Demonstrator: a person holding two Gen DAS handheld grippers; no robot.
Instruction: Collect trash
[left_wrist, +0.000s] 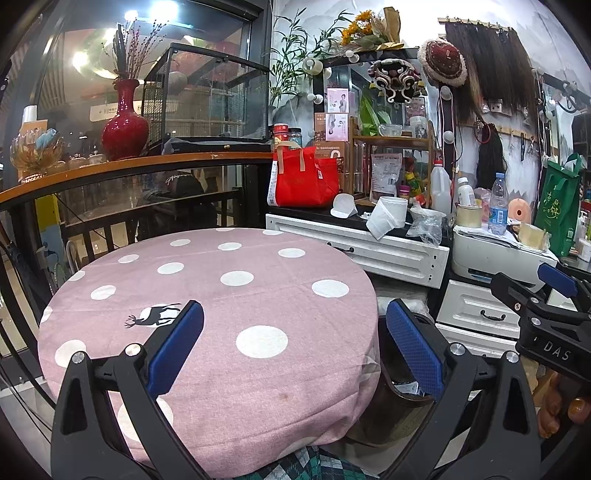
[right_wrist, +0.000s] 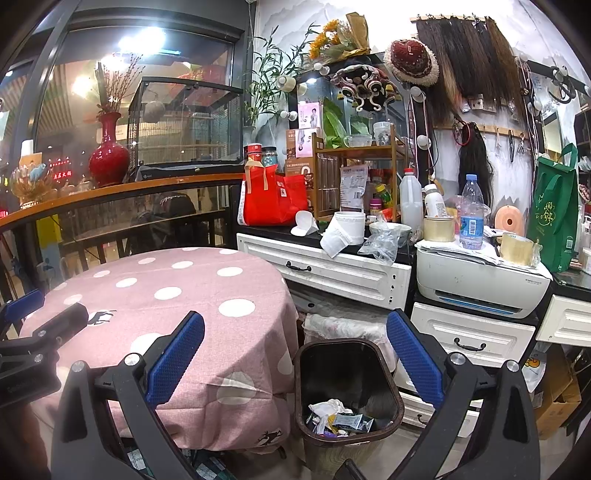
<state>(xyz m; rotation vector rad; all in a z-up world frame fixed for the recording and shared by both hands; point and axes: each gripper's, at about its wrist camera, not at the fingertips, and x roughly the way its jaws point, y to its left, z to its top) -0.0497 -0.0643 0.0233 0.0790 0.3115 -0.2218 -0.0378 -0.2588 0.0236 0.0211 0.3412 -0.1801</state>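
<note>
A dark trash bin (right_wrist: 384, 387) stands on the floor right of the round table; crumpled paper and wrappers (right_wrist: 338, 417) lie at its bottom. My right gripper (right_wrist: 295, 328) hangs open above the bin's mouth with nothing between its blue pads. My left gripper (left_wrist: 295, 321) is open and empty over the pink polka-dot tablecloth (left_wrist: 221, 295), near the table's right edge. The bin's rim (left_wrist: 410, 400) shows partly behind the left gripper's right finger. The right gripper (left_wrist: 554, 288) appears at the right edge of the left wrist view. The left gripper (right_wrist: 40, 317) shows at the left edge of the right wrist view.
A white drawer cabinet (right_wrist: 332, 269) behind the bin carries a red bag (right_wrist: 273, 199), a paper roll (right_wrist: 343, 230), a crumpled plastic bag (right_wrist: 380, 243) and bottles. A printer (right_wrist: 480, 284) sits to the right. A railing with a red vase (left_wrist: 125, 125) runs behind the table.
</note>
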